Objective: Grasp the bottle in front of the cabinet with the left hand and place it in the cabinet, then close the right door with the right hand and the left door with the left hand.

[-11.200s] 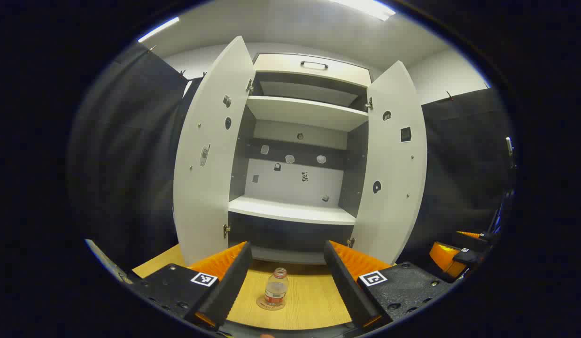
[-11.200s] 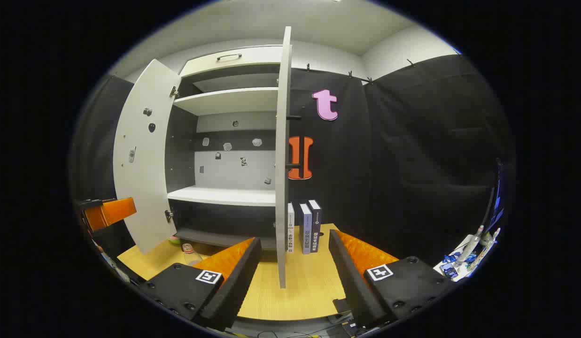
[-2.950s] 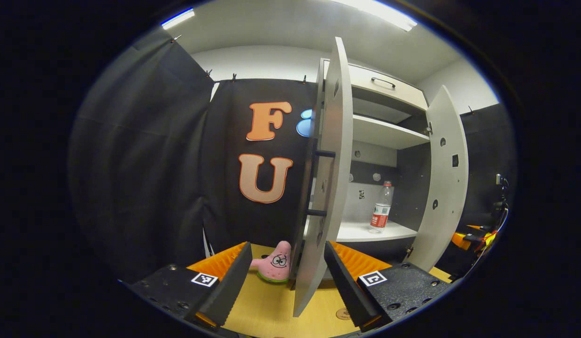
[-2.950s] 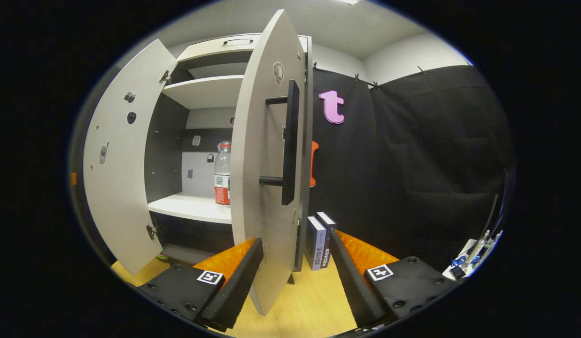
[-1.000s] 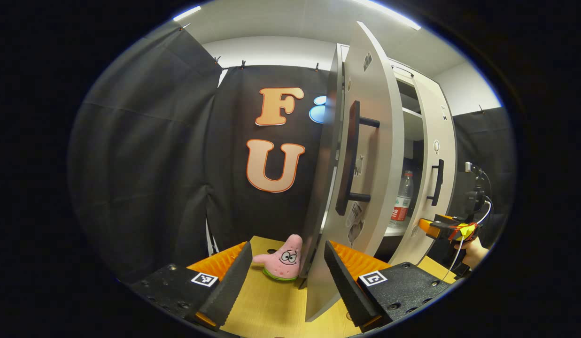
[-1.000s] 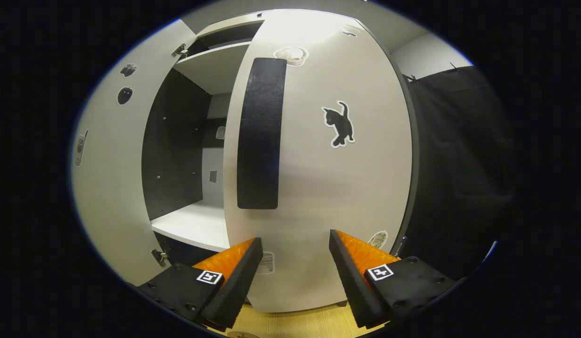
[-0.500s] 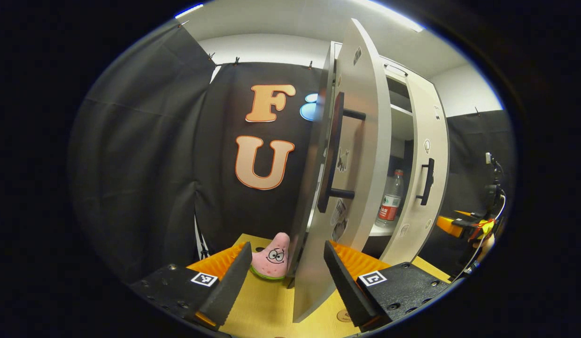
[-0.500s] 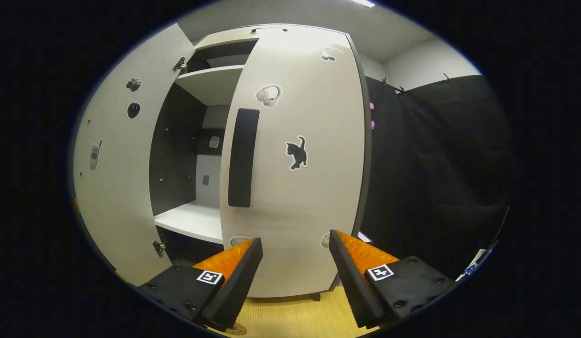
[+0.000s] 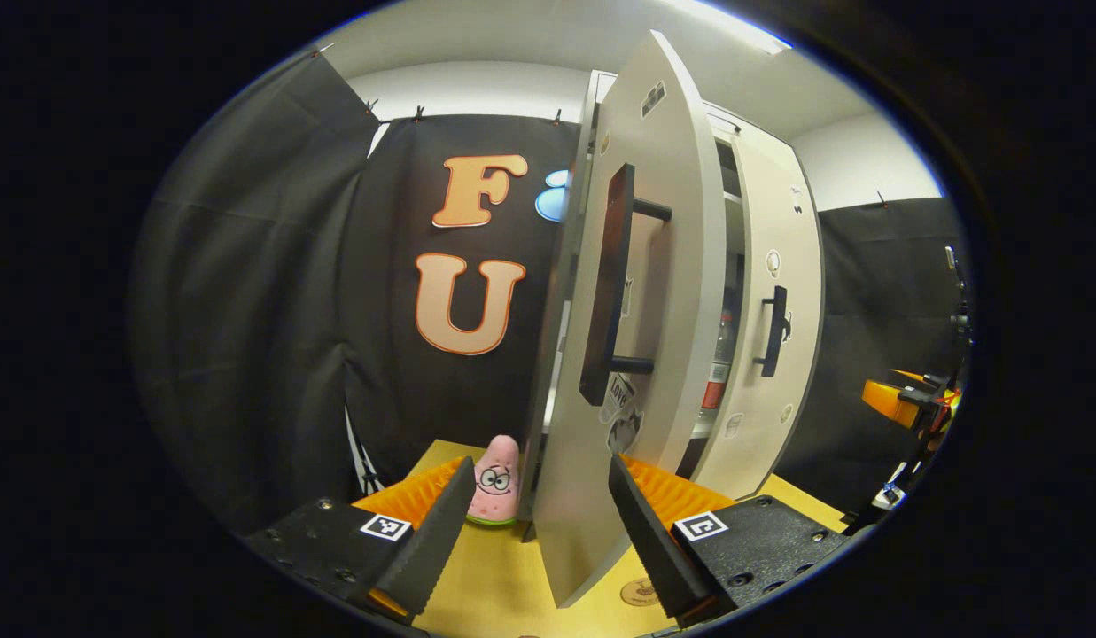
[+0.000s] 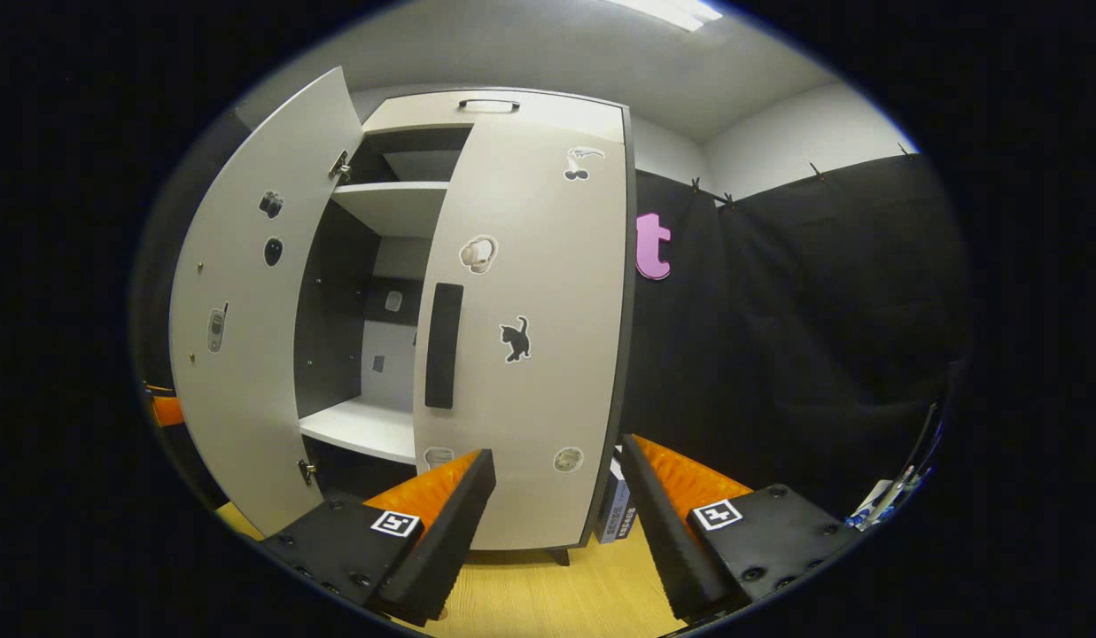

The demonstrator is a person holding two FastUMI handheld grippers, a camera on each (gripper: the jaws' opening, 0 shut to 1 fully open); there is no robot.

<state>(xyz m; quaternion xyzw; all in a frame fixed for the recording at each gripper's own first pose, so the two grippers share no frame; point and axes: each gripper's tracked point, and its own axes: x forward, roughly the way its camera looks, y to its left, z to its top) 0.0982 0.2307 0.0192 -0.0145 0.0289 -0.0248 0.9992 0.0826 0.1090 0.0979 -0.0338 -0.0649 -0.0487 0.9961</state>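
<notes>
In the left gripper view, the left gripper (image 9: 539,523) points forward and a little upward, low over the light wooden table (image 9: 503,585). Its two fingers stand wide apart and hold nothing. The lower edge of the pale grey left door (image 9: 641,354) of the tall cabinet stands between the fingers; whether a finger touches it, I cannot tell. This door is half open and carries one long black bar handle (image 9: 605,288). The pale grey right door (image 9: 773,328) lies flat against the cabinet front, with one short black handle (image 9: 772,330). In the narrow gap between the two doors a part of the clear plastic bottle with a red label (image 9: 715,372) shows, standing upright inside the cabinet. One pink star-shaped plush toy (image 9: 494,480) stands on the table, just beside the left door. The other gripper (image 9: 906,399) shows far at the right edge.

In the right gripper view, the right gripper (image 10: 556,523) is level and stands apart from the cabinet front, its fingers spread wide and empty. The right door (image 10: 530,328) is closed, the left door (image 10: 246,310) swung open. Two white shelves show inside, the lower shelf (image 10: 361,427) and the upper shelf (image 10: 392,204). A dark blue book (image 10: 620,509) stands beside the cabinet.
</notes>
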